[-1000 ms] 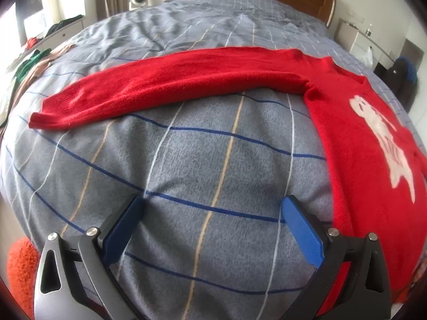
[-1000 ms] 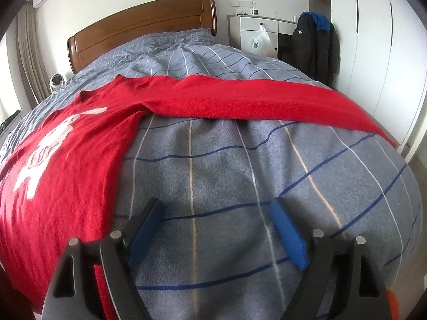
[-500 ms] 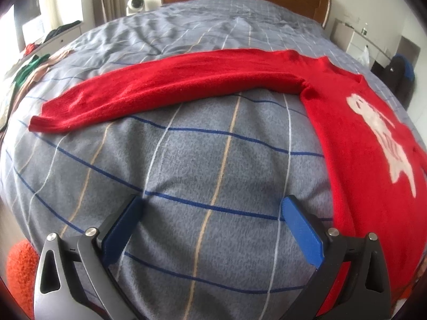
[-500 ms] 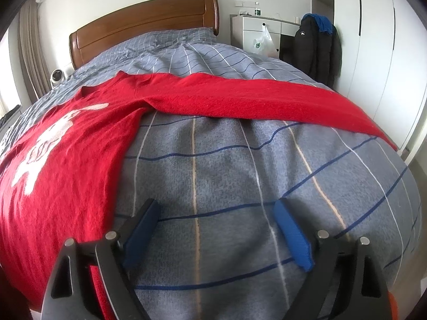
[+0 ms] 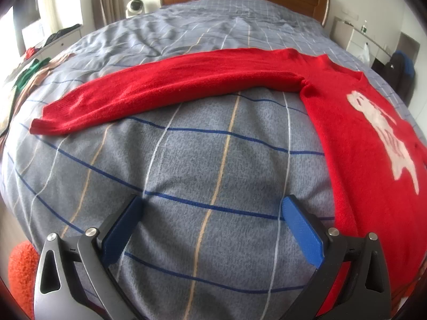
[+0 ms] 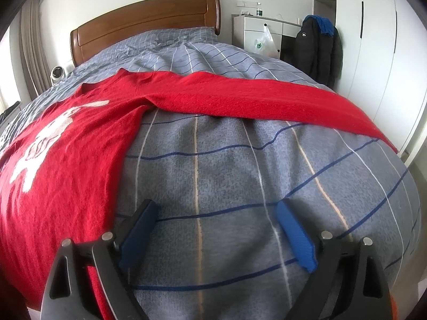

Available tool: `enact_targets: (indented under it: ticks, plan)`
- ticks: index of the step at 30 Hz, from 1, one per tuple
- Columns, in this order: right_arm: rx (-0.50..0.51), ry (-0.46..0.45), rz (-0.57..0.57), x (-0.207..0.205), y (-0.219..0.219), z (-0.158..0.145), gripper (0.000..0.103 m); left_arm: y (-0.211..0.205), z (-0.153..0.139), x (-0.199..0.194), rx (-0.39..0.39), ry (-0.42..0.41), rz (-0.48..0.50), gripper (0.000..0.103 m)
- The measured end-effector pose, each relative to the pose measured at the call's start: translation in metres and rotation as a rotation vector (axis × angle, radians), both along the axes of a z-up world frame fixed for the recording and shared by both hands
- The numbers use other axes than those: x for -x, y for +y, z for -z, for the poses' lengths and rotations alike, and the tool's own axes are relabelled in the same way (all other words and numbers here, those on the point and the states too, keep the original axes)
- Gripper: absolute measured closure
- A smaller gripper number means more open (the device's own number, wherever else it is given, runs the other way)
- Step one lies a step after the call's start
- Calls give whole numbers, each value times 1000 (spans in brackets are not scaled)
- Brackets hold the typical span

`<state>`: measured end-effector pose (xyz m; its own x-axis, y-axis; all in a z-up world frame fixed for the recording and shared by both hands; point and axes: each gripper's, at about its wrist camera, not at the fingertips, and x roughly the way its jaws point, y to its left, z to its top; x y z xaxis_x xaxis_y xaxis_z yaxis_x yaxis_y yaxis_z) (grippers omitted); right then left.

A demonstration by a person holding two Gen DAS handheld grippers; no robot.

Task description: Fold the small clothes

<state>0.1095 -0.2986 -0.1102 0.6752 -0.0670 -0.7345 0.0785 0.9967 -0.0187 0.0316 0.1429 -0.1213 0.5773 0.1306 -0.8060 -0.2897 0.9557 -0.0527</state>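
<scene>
left tool [image 5: 210, 205] agape | right tool [image 6: 216, 208] agape | sweater [image 5: 355, 138] — hem cropped

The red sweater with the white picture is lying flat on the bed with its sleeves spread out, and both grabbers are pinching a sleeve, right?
Not quite. The red sweater does lie flat on the bed with its sleeves spread out, but neither grabber is pinching one. The left wrist view shows the left gripper open above bare bedspread, and the right wrist view shows the right gripper the same.
</scene>
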Motion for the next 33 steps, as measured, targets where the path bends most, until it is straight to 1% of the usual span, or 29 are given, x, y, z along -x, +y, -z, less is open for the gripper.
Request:
enact_targets:
  ticks: [8, 33]
  plan:
    - [3, 0, -2, -1, 2, 1, 10, -2, 1, 0, -9, -2, -2, 0]
    - [6, 1, -2, -1, 3, 1, 9, -2, 1, 1, -10, -2, -2, 0]
